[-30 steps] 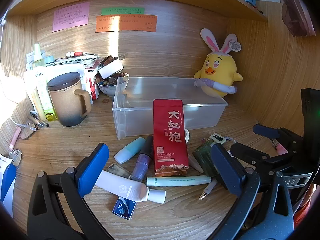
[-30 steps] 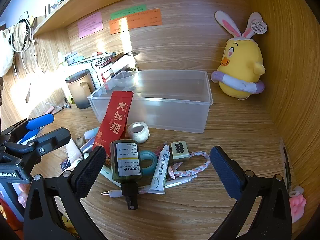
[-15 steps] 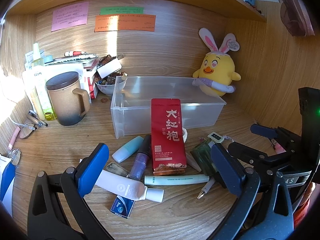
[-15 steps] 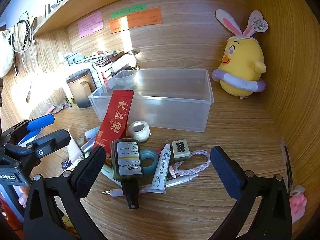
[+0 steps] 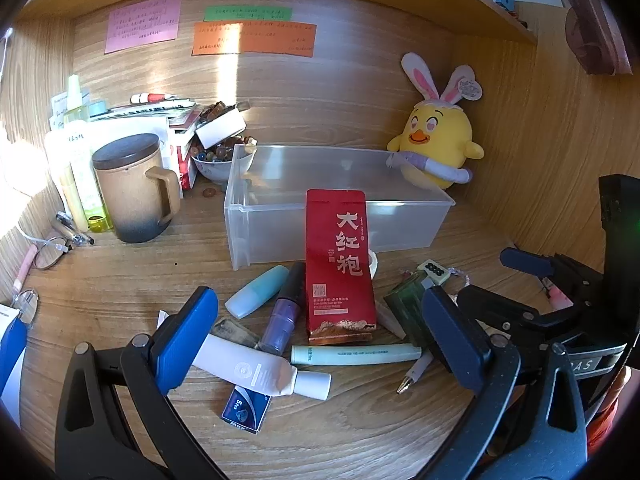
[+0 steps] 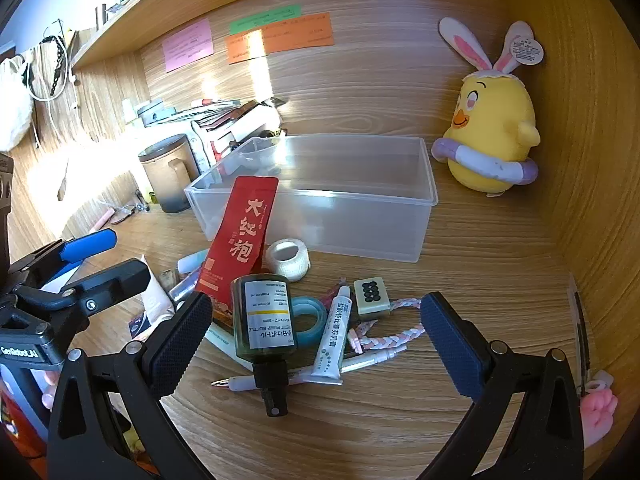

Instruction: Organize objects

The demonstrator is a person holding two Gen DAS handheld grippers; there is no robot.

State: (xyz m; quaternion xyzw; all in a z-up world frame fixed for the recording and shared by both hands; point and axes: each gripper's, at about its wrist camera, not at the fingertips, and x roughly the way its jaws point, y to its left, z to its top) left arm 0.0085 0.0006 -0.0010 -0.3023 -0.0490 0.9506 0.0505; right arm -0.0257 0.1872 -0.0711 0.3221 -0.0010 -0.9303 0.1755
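Both wrist views have barely shifted since a second ago: the clutter sits slightly nearer and lower in frame, as if the two tools eased forward a touch, and nothing on the wooden desk [image 5: 120,280] has been moved. The left gripper [image 5: 320,344] hangs with its blue-padded fingers spread wide over the near-left part of the pile, gripping nothing; the right gripper [image 6: 316,340] is likewise spread and empty, straddling the dark green pump bottle with a white label [image 6: 265,324] that lies on its side, nozzle toward the camera. The clear plastic storage bin [image 6: 416,200] stands empty at the far centre of the desk, with the red foil tea pouch [image 5: 339,264] leaning against its near wall. Loose items lie tangled in front: a white squeeze tube [image 5: 256,372], a pale green pen-shaped tube [image 5: 352,354], a purple capped stick [image 5: 284,316], a white ointment tube [image 6: 334,340], a teal tape ring [image 6: 308,316], a mahjong tile [image 6: 372,292] and a pink-white braided cord [image 6: 392,338]. Sorting appears not yet begun. The likely trouble is the overlap: closing on the bottle could drag the pen [image 6: 304,372] beneath it or roll the smooth round body out of the pads, and a careless reach could topple the pouch.
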